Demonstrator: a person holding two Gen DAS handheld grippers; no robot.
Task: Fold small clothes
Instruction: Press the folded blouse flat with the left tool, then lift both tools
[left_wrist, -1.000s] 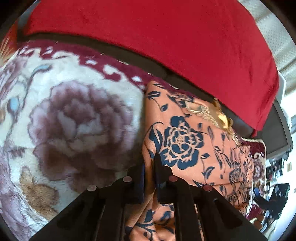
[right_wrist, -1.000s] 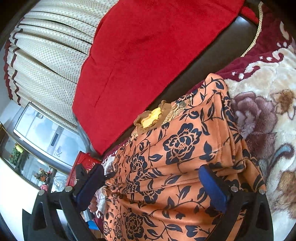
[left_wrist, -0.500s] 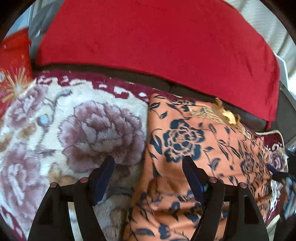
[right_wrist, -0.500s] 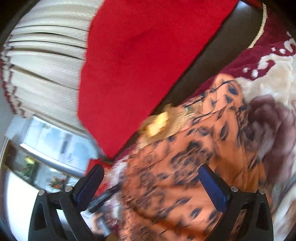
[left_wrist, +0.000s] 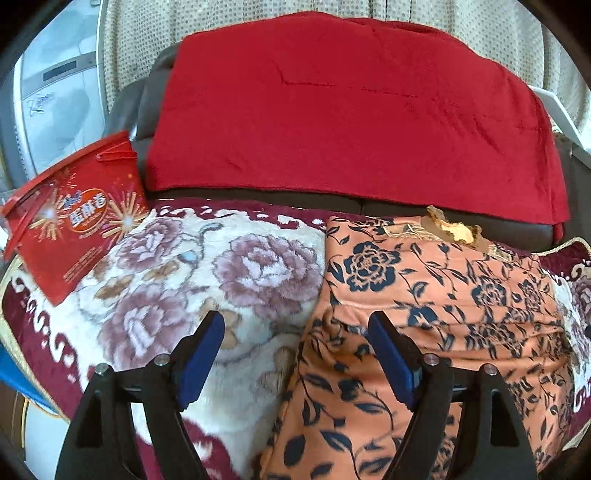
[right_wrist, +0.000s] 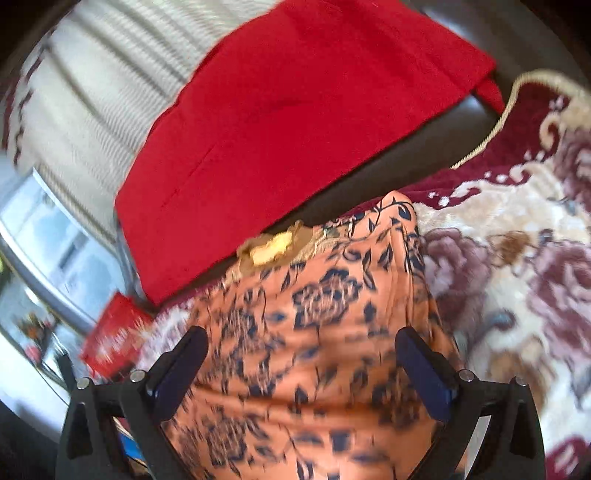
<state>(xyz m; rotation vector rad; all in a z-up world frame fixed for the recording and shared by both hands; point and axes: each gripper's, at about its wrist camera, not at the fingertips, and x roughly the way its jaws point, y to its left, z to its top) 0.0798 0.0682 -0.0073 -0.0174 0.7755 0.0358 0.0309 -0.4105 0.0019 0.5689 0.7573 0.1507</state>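
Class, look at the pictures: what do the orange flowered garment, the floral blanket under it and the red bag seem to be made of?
Orange garment: thin, smooth woven or knit cloth, probably; it creases softly.
Floral blanket: plush fleece, apparently; a fuzzy, raised pile shows.
Red bag: probably glossy printed paper or card; stiff flat sides.

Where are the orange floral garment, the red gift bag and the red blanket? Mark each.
orange floral garment (left_wrist: 436, 295), left wrist view, flat middle of the fabric.
red gift bag (left_wrist: 79, 221), left wrist view, printed front face.
red blanket (left_wrist: 351, 110), left wrist view, centre of the draped cloth.
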